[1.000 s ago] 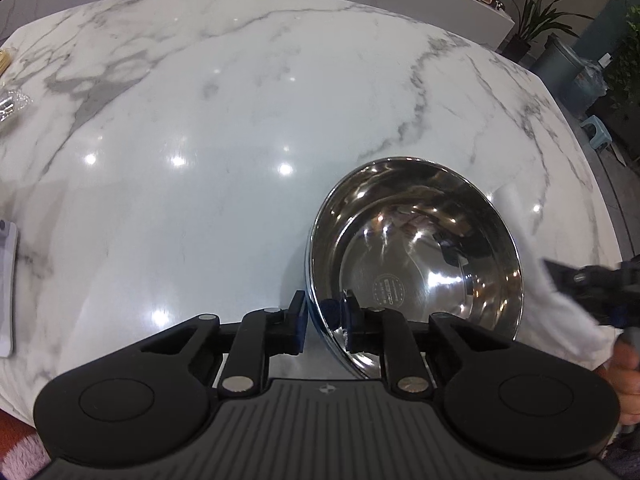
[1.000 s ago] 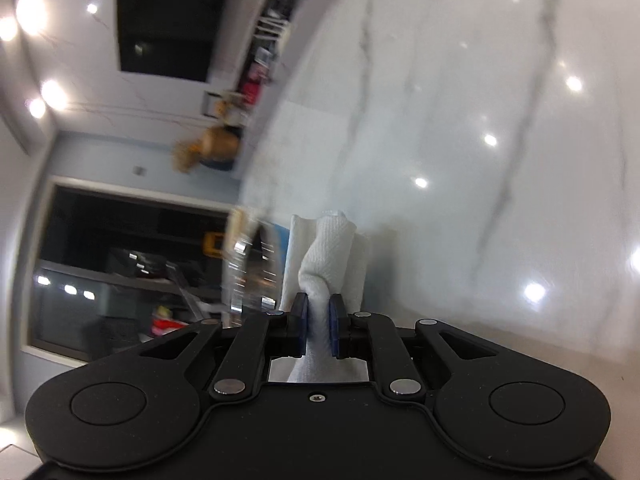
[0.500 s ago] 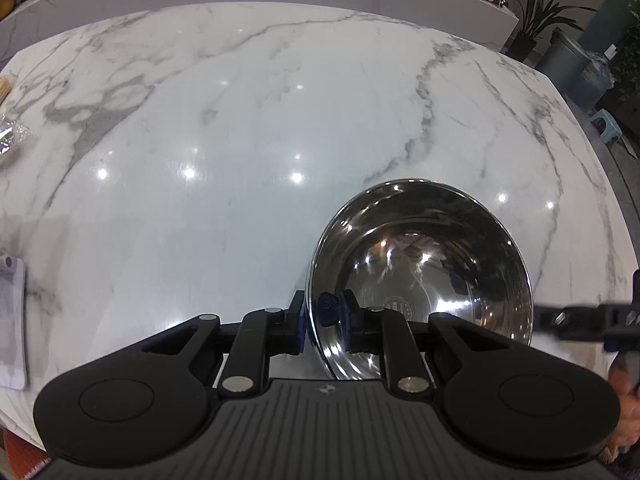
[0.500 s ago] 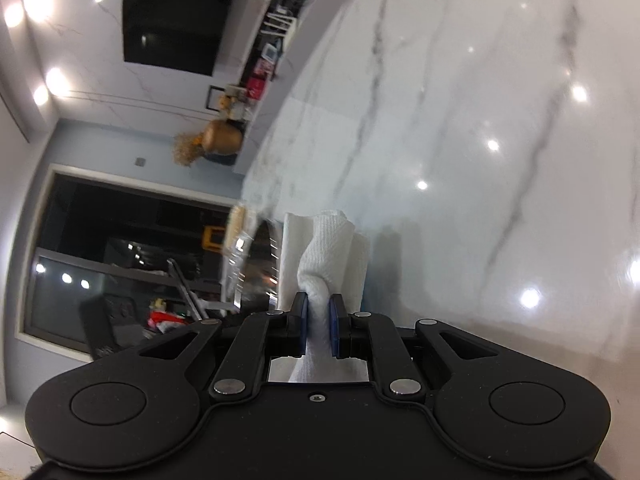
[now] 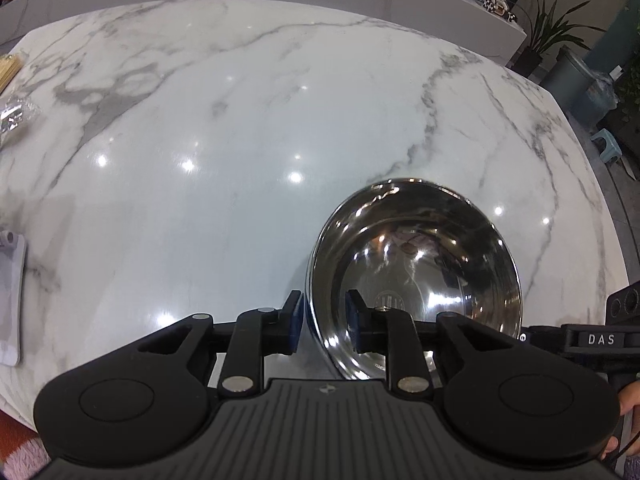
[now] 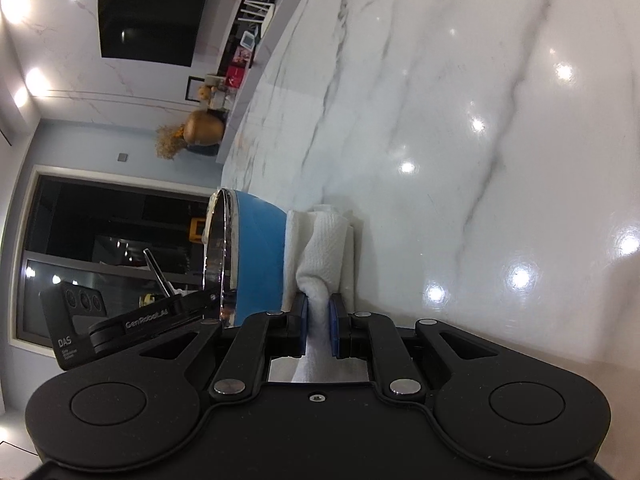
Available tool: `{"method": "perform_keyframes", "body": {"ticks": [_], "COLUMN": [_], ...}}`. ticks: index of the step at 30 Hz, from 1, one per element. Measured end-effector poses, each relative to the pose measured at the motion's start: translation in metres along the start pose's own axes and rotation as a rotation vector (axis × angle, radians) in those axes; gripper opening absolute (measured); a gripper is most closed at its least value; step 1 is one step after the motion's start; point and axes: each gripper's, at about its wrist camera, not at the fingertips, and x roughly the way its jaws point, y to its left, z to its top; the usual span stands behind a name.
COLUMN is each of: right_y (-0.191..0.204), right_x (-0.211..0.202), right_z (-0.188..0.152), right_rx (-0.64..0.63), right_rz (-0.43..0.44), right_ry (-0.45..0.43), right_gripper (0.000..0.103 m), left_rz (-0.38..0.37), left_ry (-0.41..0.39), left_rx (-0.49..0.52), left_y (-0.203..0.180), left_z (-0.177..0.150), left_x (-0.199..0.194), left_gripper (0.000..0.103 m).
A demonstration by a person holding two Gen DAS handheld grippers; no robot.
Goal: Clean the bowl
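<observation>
As the left gripper (image 5: pixel 323 316) lets go, wiping looks finished.
Its jaws are opening astride the steel bowl's (image 5: pixel 416 276) rim, pads clear; the right gripper (image 6: pixel 318 320) pinches a folded paper towel (image 6: pixel 320 248) beside it on the desk (image 5: pixel 240 140).

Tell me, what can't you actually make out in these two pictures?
- Bowl, left wrist view: its near rim is hidden by the left gripper.
- Flat white thing, left wrist view: cut off by the edge.
- Paper towel, right wrist view: its lower end is hidden behind the right gripper.
</observation>
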Motion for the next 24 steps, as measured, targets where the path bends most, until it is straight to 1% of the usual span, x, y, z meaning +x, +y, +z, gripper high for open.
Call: {"method": "perform_keyframes", "body": {"ticks": [7,10,13,18,24], "right_y": [0.003,0.008,0.017,0.027,0.018], "right_x": [-0.009,-0.022,-0.032,-0.036,-0.027], "right_z": [0.001,0.007,0.012,0.017,0.014], "right_rx": [0.004,0.007,-0.011,-0.038,-0.004], "right_rz": [0.013,0.057,0.084,0.071,0.043], "right_ry": [-0.023,-0.059,-0.078,-0.07,-0.052], "right_gripper": [0.01,0.01,0.01,0.01,0.01], "left_rz": [-0.014,-0.027,-0.023,-0.027,-0.01], "left_ry": [0.011,0.007,0.0,-0.014,-0.034], "left_rx": [0.017,0.027,0.043,0.052,0.073], "left_y": [0.002,0.002,0.001,-0.002,-0.006], "left_z": [-0.006,-0.007,-0.007,0.001,0.007], "left_x": [0.001,0.0,0.001,0.004,0.008], "left_gripper": [0.021,0.016,0.015,0.013,0.013]}}
